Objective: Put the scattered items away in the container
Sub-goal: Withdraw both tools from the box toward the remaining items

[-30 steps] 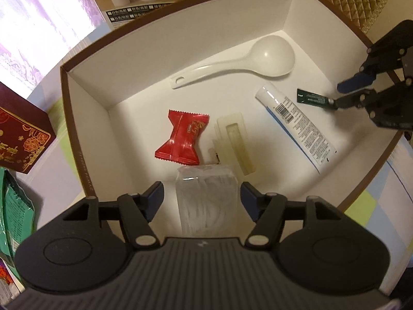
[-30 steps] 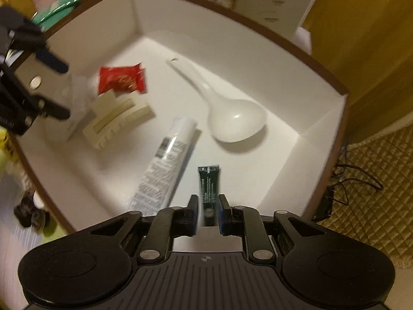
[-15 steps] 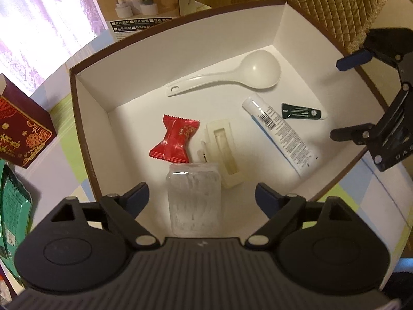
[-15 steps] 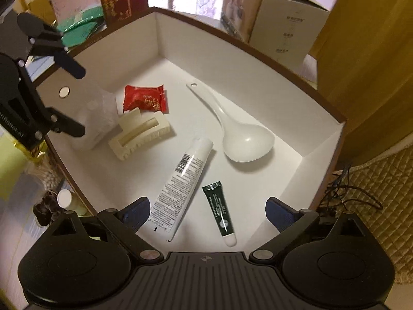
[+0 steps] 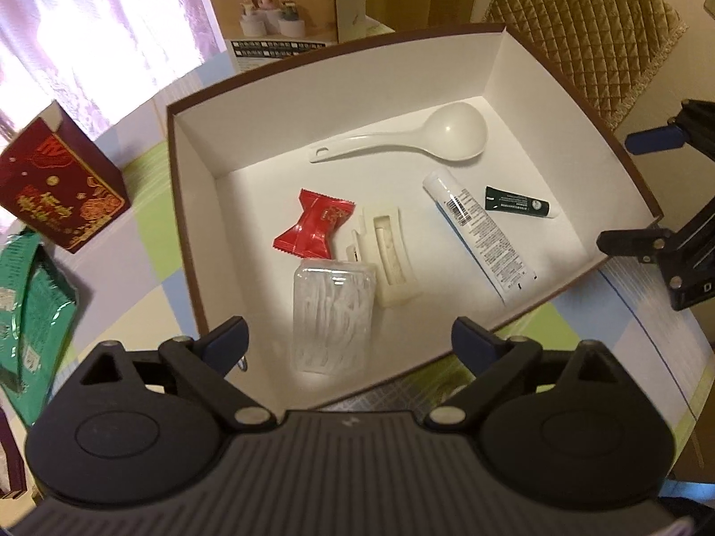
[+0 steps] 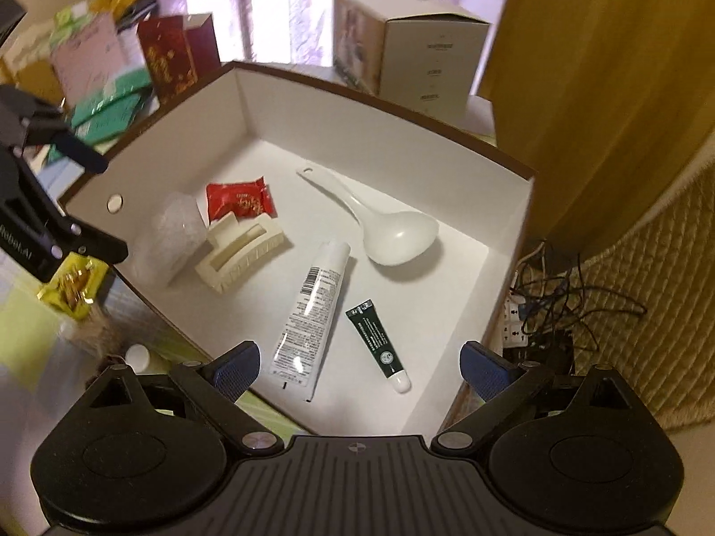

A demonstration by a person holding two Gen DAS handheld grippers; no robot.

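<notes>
The brown box with a white inside (image 5: 402, 76) (image 6: 402, 134) holds a white ladle (image 5: 402, 138) (image 6: 380, 223), a white tube (image 5: 480, 232) (image 6: 313, 308), a small dark green tube (image 5: 518, 207) (image 6: 377, 339), a cream hair claw (image 5: 391, 263) (image 6: 241, 254), a red candy packet (image 5: 315, 228) (image 6: 239, 198) and a clear bag of white sticks (image 5: 333, 315) (image 6: 167, 239). My left gripper (image 5: 348, 341) is open and empty above the box's near rim. My right gripper (image 6: 359, 362) is open and empty above its own side of the box.
A red carton (image 5: 53, 187) and green packets (image 5: 31, 312) lie left of the box. A cardboard box (image 5: 277, 4) (image 6: 411, 44) stands behind it. A quilted chair (image 5: 581, 31) and a tangle of cables (image 6: 558, 303) are to the right. A yellow packet (image 6: 73, 286) lies outside the box.
My right gripper let go of the dark green tube, which now lies in the box. My left gripper opened wider over the clear bag. Both grippers have pulled back and up.
</notes>
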